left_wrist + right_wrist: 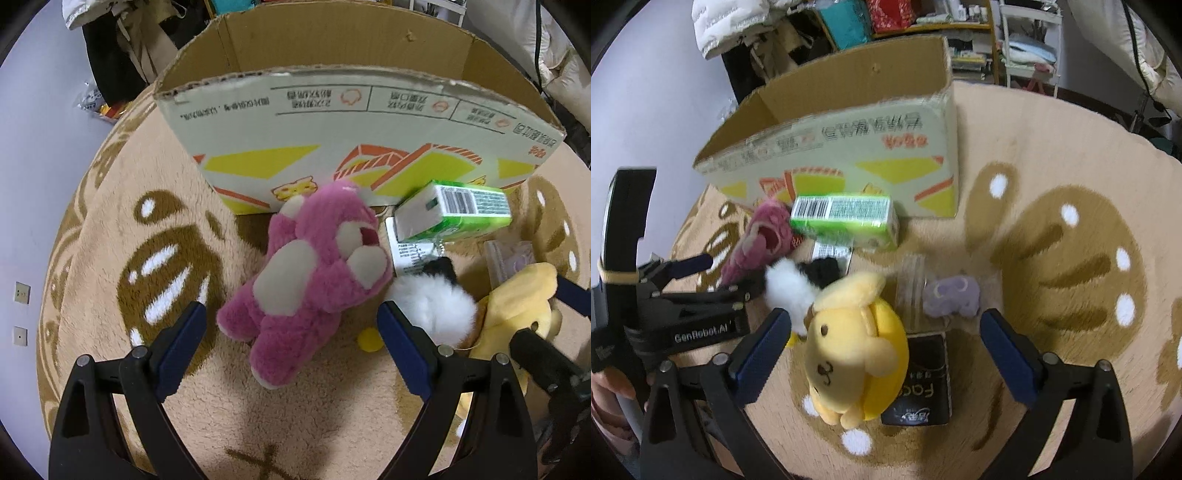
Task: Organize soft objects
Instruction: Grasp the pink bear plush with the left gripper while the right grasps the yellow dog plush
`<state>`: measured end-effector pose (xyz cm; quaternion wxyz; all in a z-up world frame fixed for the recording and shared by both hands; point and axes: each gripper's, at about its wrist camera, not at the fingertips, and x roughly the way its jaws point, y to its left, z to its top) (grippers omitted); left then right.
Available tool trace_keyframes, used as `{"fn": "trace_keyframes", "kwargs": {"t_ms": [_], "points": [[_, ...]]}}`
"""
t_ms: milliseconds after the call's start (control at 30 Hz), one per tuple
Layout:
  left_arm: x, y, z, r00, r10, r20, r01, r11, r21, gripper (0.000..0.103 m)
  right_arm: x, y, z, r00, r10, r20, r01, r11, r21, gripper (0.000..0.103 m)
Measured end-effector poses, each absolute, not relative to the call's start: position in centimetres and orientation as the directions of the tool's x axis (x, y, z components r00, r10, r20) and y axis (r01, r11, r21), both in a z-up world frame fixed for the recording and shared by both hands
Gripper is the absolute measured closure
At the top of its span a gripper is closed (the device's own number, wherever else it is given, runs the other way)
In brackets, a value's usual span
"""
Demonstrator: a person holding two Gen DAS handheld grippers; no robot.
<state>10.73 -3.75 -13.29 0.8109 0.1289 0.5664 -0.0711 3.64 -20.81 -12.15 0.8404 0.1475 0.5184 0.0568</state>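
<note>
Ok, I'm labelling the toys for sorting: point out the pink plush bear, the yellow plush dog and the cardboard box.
pink plush bear (314, 291): left wrist view, on its belly.
yellow plush dog (846, 350): right wrist view, on its face.
cardboard box (332, 122): left wrist view, on its printed front wall.

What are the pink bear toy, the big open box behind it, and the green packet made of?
The pink plush bear looks like fuzzy synthetic fleece, with shaggy pile and cream patches. The open printed cardboard box is corrugated board: its torn top edge shows fluting, and its inside is brown. The green barcoded packet seems wrapped in glossy plastic film, possibly tissues; the contents cannot be seen.
</note>
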Motion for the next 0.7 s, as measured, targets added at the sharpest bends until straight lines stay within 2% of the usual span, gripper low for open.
{"fn": "trace_keyframes", "kwargs": {"t_ms": [167,400,500,633,700], "points": [[11.2,-3.9,-14.0,0.349,0.061,-0.935,0.26,0.952,0.159,0.011,4.0,-20.1,-13.0,0.418,0.259,-0.871,0.037,0.953,0.301,0.019],[11.9,-3.3,-14.8,0.34,0.067,-0.938,0.246,0.956,0.157,0.011,4.1,-19.9,-13.2,0.404,0.267,-0.875,0.044,0.95,0.31,0.02],[12.0,-3.2,-14.9,0.349,0.062,-0.935,0.248,0.956,0.156,0.011,4.1,-19.8,-13.2,0.405,0.27,-0.873,0.035,0.95,0.31,0.026],[11.9,-3.9,-15.2,0.346,0.061,-0.936,0.278,0.947,0.164,0.025,4.1,-19.6,-13.2,0.402,0.269,-0.875,0.033,0.951,0.307,0.027],[11.9,-4.2,-15.4,0.354,0.072,-0.932,0.292,0.939,0.184,0.027,4.2,-19.6,-13.1,0.403,0.274,-0.873,0.032,0.949,0.313,0.03]]}}
